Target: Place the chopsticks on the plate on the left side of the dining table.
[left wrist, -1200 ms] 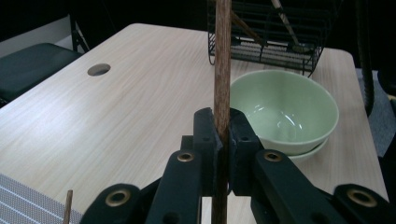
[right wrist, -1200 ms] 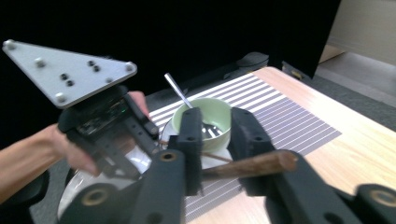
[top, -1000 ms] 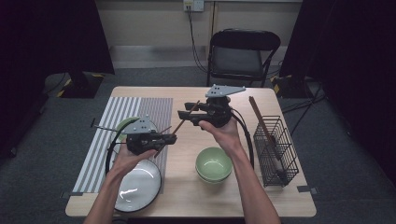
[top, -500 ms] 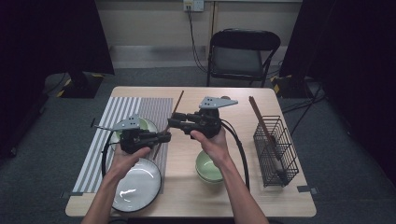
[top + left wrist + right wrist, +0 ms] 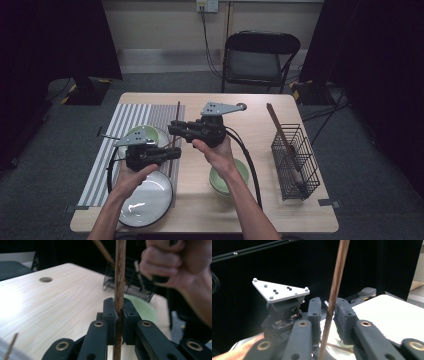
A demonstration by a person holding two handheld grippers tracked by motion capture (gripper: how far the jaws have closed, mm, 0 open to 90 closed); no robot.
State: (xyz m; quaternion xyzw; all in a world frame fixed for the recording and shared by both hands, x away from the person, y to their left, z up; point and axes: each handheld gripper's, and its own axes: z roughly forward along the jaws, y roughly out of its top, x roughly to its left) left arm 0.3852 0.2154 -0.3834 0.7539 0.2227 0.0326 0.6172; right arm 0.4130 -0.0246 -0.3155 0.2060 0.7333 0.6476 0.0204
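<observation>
1. Well, the right gripper (image 5: 172,128) has swung in from the middle of the table (image 5: 300,215) over the last second. It now sits just beyond the left gripper (image 5: 172,152), above the edge of the striped mat (image 5: 112,150).

2. The left gripper has hardly shifted. In the left gripper view its jaws are clamped tight on a brown chopstick (image 5: 119,277), with wood showing above and below the pads.

3. From above, that chopstick (image 5: 176,117) runs as a thin dark line from the left gripper past the right one, toward the far side of the mat.

4. In the right gripper view the same chopstick (image 5: 338,272) passes between that gripper's jaws. They stand parted with a sliver of gap on either side, so they straddle the stick without pinching it.

5. To my eye this is the start of a handover. The right gripper has lined itself up on the stick and only needs to close. The left one should let go only after that.

6. The risk looks small. If the left jaws loosen early, the stick would drop toward the white plate (image 5: 150,200) or the mat.

7. The green bowl (image 5: 240,172) sits under the right forearm, and the wire basket (image 5: 295,160) stands well apart at the right edge, holding another stick. That basket seems a likely place for this one to go.
</observation>
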